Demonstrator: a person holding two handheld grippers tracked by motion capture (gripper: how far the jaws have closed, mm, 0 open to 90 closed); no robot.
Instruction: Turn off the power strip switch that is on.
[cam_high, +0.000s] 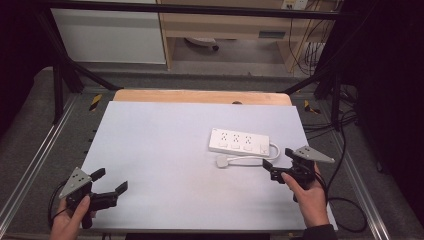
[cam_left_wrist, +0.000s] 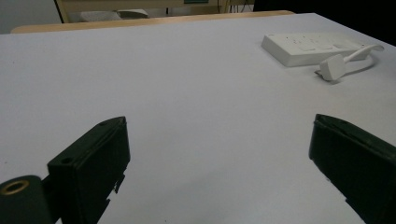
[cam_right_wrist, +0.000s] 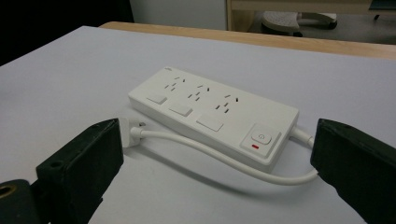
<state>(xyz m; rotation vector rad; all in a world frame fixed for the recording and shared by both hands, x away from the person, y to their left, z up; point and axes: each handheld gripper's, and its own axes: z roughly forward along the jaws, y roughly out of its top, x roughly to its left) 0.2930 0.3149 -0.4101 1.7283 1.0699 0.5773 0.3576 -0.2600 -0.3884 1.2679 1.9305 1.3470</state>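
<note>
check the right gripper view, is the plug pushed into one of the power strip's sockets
No, the plug lies loose on the table beside the power strip, and all three sockets sit empty.

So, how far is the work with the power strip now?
Nothing looks done yet: the power strip lies flat, its plug loose on the table. The open right gripper sits close to the cable, touching nothing; the left gripper waits open, far away. Grasping remains.

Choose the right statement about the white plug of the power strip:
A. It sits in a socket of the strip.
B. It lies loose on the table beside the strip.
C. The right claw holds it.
B: the plug lies on the table near the power strip, no claw touching it.
</note>
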